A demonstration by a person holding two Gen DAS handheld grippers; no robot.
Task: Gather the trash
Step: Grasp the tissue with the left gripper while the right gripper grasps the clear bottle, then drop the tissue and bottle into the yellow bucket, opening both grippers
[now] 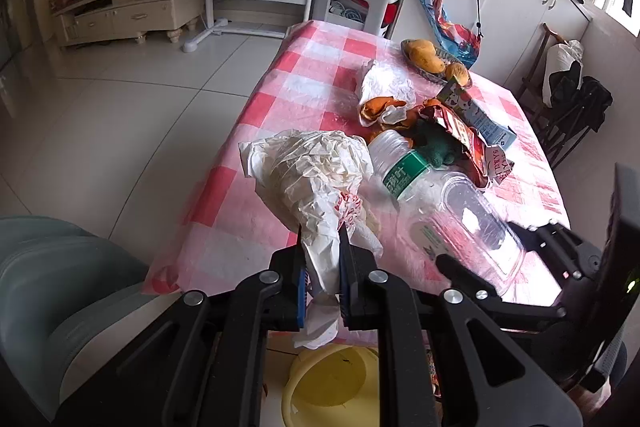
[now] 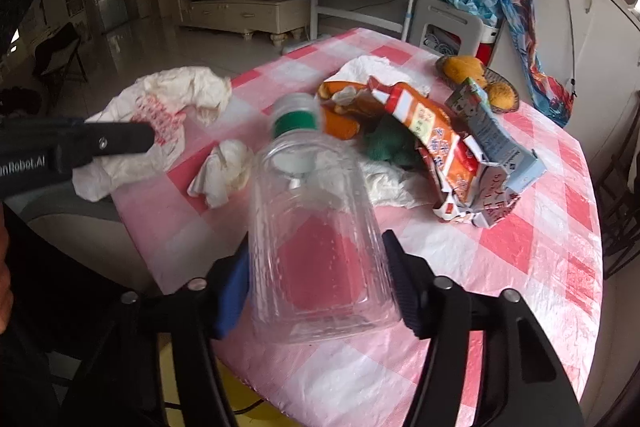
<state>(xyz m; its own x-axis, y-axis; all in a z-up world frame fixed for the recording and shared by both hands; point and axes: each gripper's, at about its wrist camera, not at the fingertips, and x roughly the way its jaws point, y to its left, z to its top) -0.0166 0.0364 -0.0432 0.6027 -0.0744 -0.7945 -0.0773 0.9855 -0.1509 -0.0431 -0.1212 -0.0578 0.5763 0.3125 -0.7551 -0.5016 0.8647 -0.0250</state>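
Note:
My left gripper [image 1: 320, 239] is shut on a crumpled white plastic bag [image 1: 316, 179] with red print, held at the near left edge of the pink checked table [image 1: 312, 67]. The bag also shows in the right wrist view [image 2: 160, 119]. My right gripper [image 2: 320, 247] is shut on a clear plastic jar [image 2: 316, 251], held just above the table; the jar also shows in the left wrist view [image 1: 476, 223]. A plastic bottle with a green label [image 1: 400, 167] lies behind the jar. Orange snack wrappers [image 2: 432, 131], a milk carton [image 2: 488, 131], peel and tissues [image 2: 224, 171] lie further back.
A yellow bin [image 1: 332, 383] stands on the floor below the table's near edge. A dish of yellow fruit [image 1: 428, 59] sits at the far side of the table. A grey chair [image 1: 60, 287] is at the left. Dark chairs [image 1: 568, 107] stand at the right.

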